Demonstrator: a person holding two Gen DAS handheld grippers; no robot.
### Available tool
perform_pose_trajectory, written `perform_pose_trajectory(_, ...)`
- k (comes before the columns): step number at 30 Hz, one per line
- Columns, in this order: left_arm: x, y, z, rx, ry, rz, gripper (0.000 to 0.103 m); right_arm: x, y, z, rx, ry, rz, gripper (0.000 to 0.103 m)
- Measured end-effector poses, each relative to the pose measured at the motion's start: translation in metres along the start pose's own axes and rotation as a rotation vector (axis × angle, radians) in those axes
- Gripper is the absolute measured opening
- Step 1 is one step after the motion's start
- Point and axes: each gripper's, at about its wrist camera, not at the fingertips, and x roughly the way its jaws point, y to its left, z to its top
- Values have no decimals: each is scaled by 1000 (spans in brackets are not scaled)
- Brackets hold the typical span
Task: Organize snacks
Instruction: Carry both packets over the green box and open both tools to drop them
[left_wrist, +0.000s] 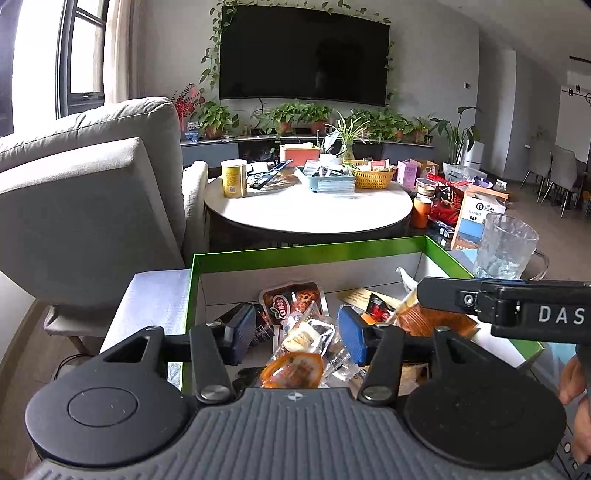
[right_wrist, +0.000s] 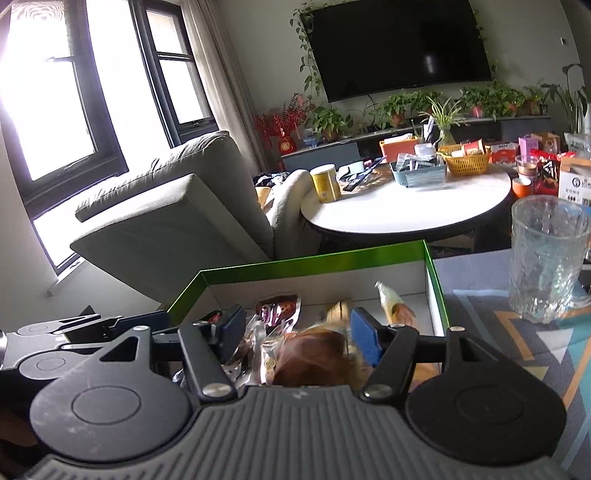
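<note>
While snack packets (left_wrist: 306, 332) lie between, the left hand-held gripper (left_wrist: 295, 332) stands spread.

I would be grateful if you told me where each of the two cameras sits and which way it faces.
Left wrist: on the left gripper, looking forward and down into the green box of snacks; its own fingers, the right gripper and a hand show.
Right wrist: on the right gripper, facing the same box; its own fingers and the left gripper show.
Shared: box, glass mug, round table, television.

Both wrist cameras overlook box (left_wrist: 306, 251).
</note>
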Motion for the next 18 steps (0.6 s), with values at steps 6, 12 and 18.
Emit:
perform_pose_trajectory(6, -12, -2, -5, 0, -9, 9, 48, -11, -2, -2, 9, -15, -10, 44)
perform_pose_trajectory(12, -28, -2, -13, -3, -11, 11, 48, -24, -4, -11, 9, -9, -14, 44)
perform_pose_trajectory(18, -52, 1, -28, -35, 1, 6, 48, -47, -6, -31, 18, 23, -3, 44)
